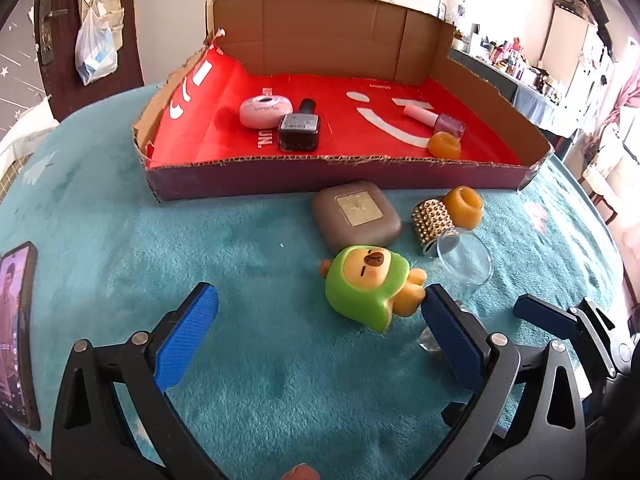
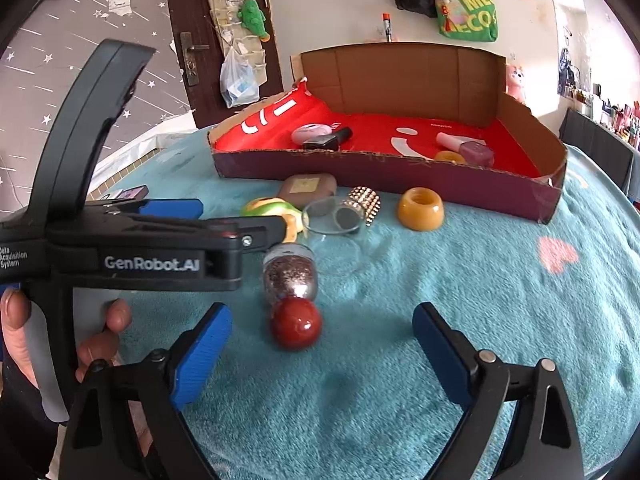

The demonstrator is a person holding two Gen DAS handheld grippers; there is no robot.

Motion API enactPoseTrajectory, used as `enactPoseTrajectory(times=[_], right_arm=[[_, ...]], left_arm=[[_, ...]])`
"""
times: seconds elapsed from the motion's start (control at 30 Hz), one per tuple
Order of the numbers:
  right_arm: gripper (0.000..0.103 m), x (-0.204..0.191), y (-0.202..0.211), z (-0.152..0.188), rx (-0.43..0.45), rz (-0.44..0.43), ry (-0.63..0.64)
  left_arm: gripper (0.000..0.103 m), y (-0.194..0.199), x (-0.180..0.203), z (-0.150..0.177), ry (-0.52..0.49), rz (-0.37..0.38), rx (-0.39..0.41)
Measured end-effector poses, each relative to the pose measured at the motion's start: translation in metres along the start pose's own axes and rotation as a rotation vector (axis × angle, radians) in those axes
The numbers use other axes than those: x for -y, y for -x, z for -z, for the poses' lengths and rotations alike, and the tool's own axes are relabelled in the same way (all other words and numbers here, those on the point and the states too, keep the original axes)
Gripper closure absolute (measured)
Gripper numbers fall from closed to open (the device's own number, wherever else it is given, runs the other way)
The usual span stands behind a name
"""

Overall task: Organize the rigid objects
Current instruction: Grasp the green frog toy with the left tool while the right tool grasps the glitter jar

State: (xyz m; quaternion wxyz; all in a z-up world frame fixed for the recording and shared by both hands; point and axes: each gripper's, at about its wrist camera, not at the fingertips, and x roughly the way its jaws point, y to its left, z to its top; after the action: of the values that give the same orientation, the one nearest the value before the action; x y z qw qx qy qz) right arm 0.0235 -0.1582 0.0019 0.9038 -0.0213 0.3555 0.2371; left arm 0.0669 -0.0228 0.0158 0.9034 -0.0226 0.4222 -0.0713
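Fluffy teal fleece (image 1: 260, 220) covers the rounded table, with a pale wall, a dark wooden door (image 2: 200, 40) hung with a plastic bag, and a star-patterned grey wall behind. At the far left edge of the left wrist view a phone (image 1: 18, 332) lies flat on the fleece. The left gripper (image 1: 320, 312) hangs over bare fleece with its ribbed blue pads spread wide and nothing between them; a hand (image 2: 60, 332) grips its handle.

A shallow cardboard tray (image 1: 320, 180), lined in glossy red with white print, sits at the back of the table. Inside it, from the left, lie a pink oval case (image 1: 264, 110), a dark square nail-polish bottle (image 1: 300, 128), a pink nail-polish bottle (image 1: 436, 120) and an amber ring-shaped piece (image 1: 444, 145).

In front of the tray, on the fleece, lie a smooth taupe rounded-square case (image 1: 356, 216), a glossy green-hooded bear figure (image 1: 372, 284) on its side, a gold studded cylinder (image 1: 432, 218), a clear glass cup (image 1: 466, 258) tipped over, and a second amber ring (image 1: 464, 202).

The right gripper (image 2: 322, 344) is open wide, its pads clear of everything. Just ahead of it lies a glitter-filled bottle with a shiny red ball cap (image 2: 294, 300), resting on its side.
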Motion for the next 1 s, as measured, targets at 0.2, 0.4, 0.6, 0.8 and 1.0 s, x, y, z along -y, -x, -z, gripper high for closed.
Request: enactPoseTrajectory(times=[0.2, 0.4, 0.6, 0.8, 1.0], right_arm=[[0.01, 0.001, -0.007, -0.003, 0.002, 0.028, 0.007], [0.014, 0.001, -0.012, -0.004, 0.009, 0.045, 0.017], [0.036, -0.003, -0.014, -0.006, 0.023, 0.043, 0.044], [0.07, -0.018, -0.013, -0.003, 0.033, 0.007, 0.107], [0.07, -0.012, -0.005, -0.002, 0.05, 0.045, 0.106]], left_arm=[[0.0, -0.006, -0.005, 0.001, -0.006, 0.004, -0.015], [0.0, -0.012, -0.004, 0.003, -0.033, -0.053, -0.032], [0.007, -0.012, -0.004, -0.002, -0.023, -0.048, -0.022], [0.051, -0.004, 0.0, -0.005, -0.023, 0.052, -0.008], [0.052, 0.004, -0.003, -0.002, -0.01, 0.048, 0.002]])
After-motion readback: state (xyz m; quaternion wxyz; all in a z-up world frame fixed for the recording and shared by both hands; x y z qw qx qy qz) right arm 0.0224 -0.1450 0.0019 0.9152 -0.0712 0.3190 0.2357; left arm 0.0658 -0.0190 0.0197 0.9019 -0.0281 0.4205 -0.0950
